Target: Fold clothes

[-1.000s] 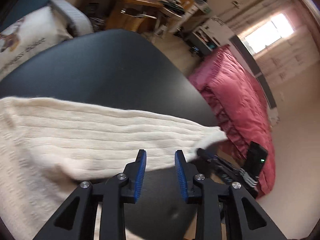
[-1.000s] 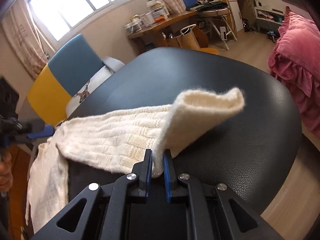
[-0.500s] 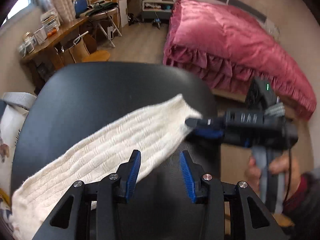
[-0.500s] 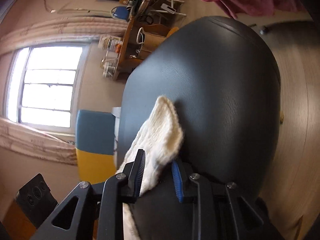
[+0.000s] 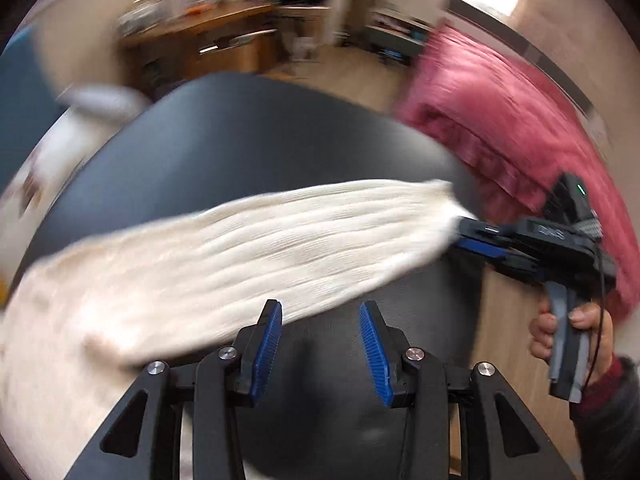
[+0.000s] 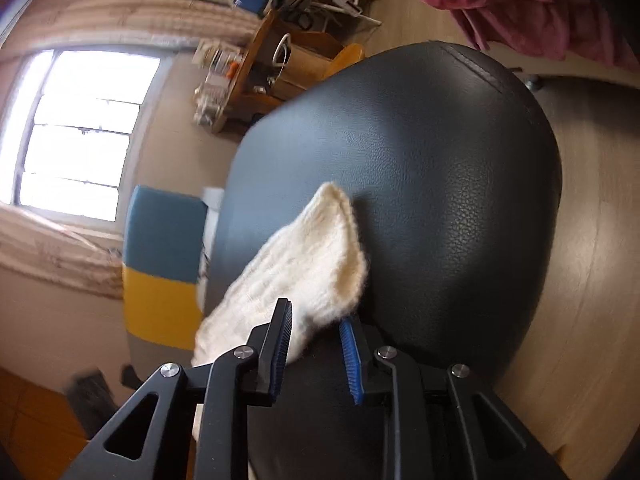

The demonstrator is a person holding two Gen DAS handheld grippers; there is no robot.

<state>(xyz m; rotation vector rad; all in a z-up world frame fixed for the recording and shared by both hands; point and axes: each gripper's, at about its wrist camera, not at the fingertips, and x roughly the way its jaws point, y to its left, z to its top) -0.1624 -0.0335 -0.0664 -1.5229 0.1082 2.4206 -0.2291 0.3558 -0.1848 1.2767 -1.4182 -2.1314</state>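
Risk: the cream knit (image 5: pixel 248 256) slides off the slick black table (image 5: pixel 280 152), since neither gripper clamps it.

Right gripper (image 6: pixel 316 354): jaws apart, the knit's end corner lying loose between them.

Left gripper (image 5: pixel 320 350): jaws wide apart, nothing between them, with the knit's near edge just beyond its tips, stretched across the tabletop.

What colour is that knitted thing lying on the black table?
Cream, almost off-white, with a ribbed knit pattern. The knitted garment shows best in the left wrist view.
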